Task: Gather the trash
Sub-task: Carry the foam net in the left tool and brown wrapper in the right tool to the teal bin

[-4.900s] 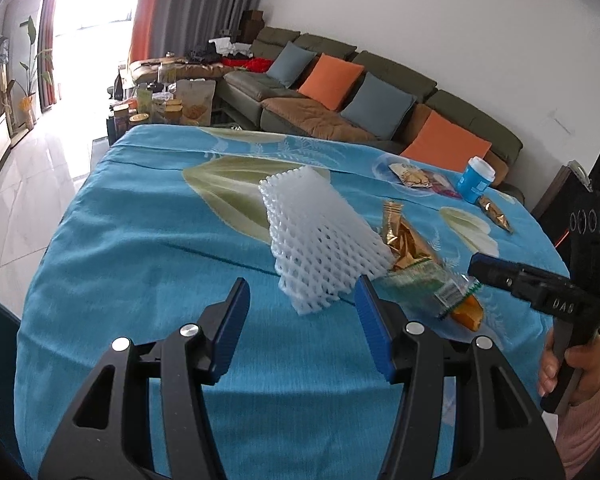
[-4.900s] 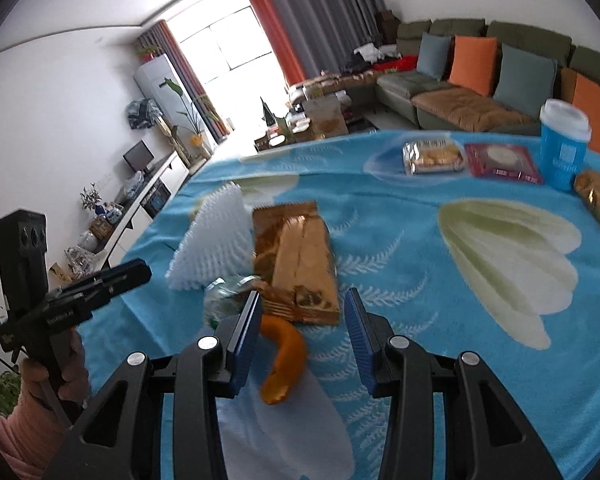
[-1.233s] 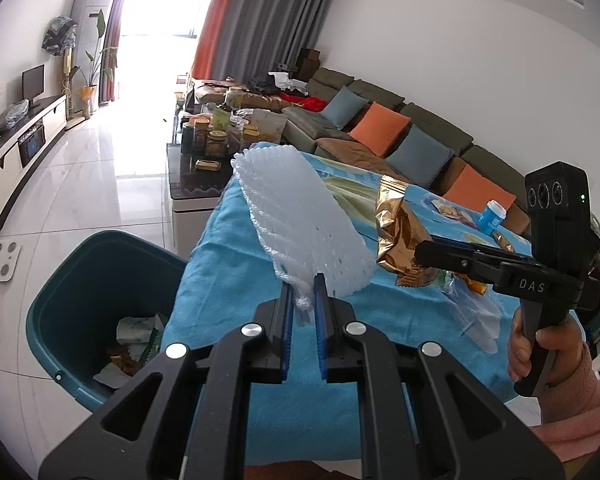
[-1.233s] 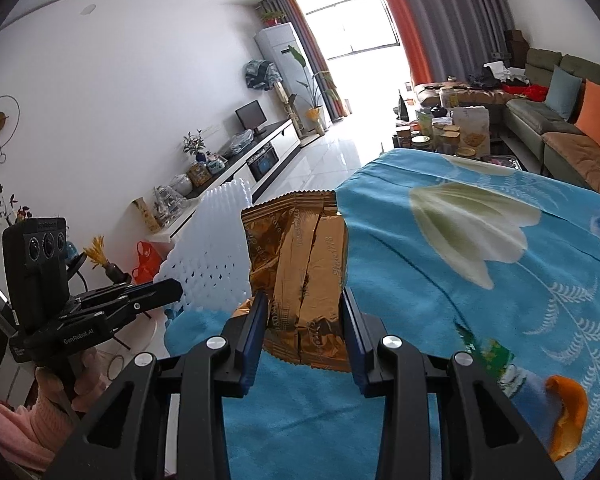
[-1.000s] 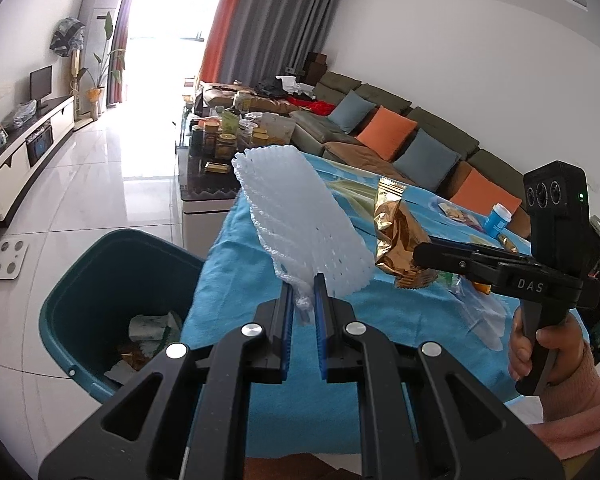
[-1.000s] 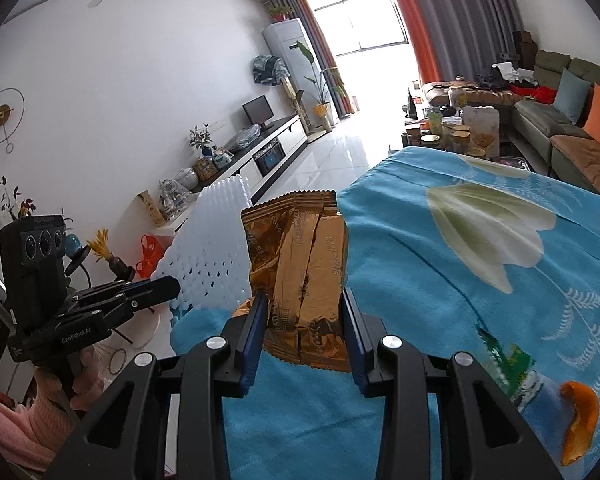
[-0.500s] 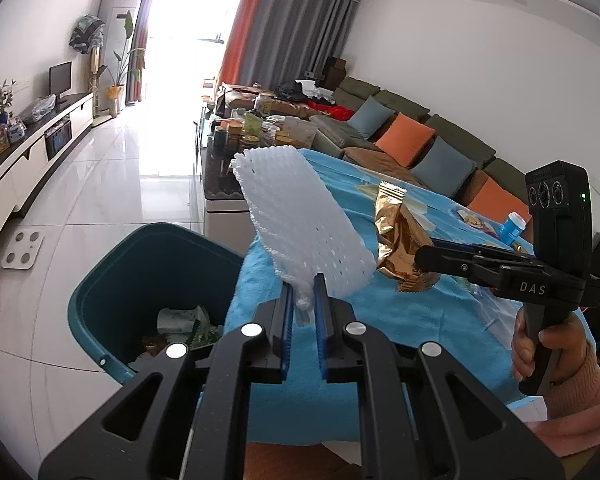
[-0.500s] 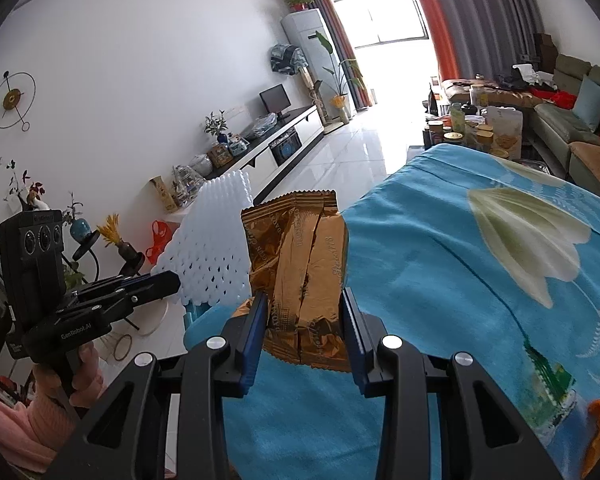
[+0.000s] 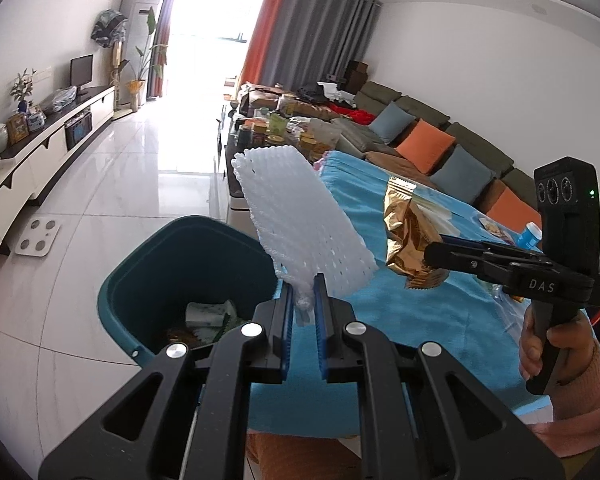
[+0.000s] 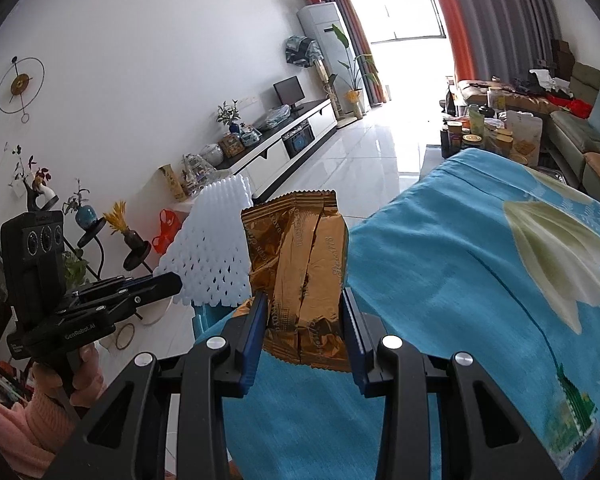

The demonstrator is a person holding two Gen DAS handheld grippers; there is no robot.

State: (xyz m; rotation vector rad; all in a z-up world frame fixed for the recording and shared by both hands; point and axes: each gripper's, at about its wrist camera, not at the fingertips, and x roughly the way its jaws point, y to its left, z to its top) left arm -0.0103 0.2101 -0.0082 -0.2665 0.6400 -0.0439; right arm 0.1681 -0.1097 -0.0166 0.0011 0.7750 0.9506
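Observation:
My left gripper [image 9: 303,304] is shut on a white foam fruit net [image 9: 300,220] and holds it upright over the near rim of a teal trash bin [image 9: 140,276] that has some trash inside. The net also shows in the right wrist view [image 10: 216,252]. My right gripper [image 10: 304,320] is shut on a crumpled gold snack wrapper [image 10: 300,272] and holds it above the table's left end. In the left wrist view the right gripper [image 9: 432,250] and wrapper [image 9: 408,236] are to the right of the net, over the blue tablecloth [image 9: 412,320].
The bin stands on the white tile floor beside the table's end. A blue cup [image 9: 530,234] and more wrappers lie far along the table. A low table with jars [image 9: 276,128], a sofa [image 9: 440,148] and a TV cabinet [image 9: 40,152] lie beyond.
Both grippers have carried their items left, past the table's end; the bin has come closer and more under the foam net. Both grips are unchanged.

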